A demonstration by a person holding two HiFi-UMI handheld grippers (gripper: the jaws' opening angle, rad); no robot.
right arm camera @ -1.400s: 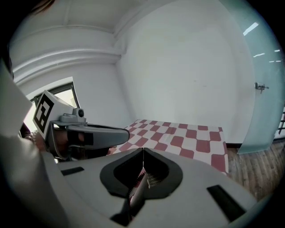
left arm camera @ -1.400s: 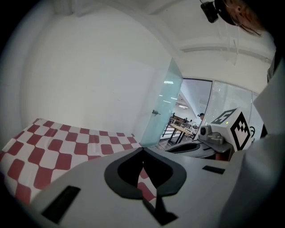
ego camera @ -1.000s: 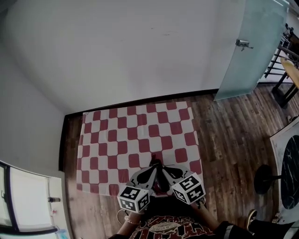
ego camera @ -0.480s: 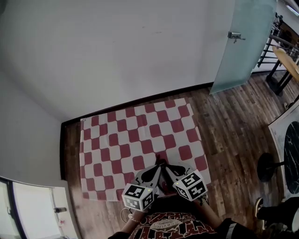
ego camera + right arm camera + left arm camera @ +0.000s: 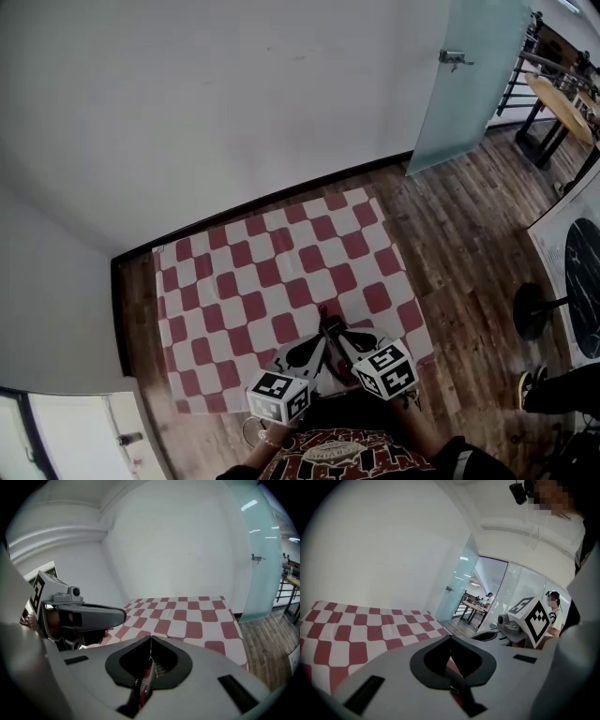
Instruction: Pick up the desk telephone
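No desk telephone shows in any view. A red-and-white checkered cloth [image 5: 281,272] lies flat on the wooden floor with nothing on it. My left gripper [image 5: 319,331] and right gripper [image 5: 334,328] hang side by side over the cloth's near edge, their tips almost touching. In the left gripper view, the jaws of the left gripper [image 5: 450,637] meet in a line with nothing between them, and the cloth [image 5: 356,625] lies ahead. The right gripper [image 5: 150,637] is likewise shut on nothing above the cloth [image 5: 187,616].
A white wall runs behind the cloth. A frosted glass door [image 5: 469,75] stands at the back right. A round black table base [image 5: 534,309] and a person's shoe [image 5: 530,389] are on the wooden floor [image 5: 459,234] at the right. A white panel [image 5: 75,431] fills the lower left corner.
Both grippers have sunk slightly and tilted further down over the cloth's near edge, still shut. The head view has swung, so the cloth sits more askew.
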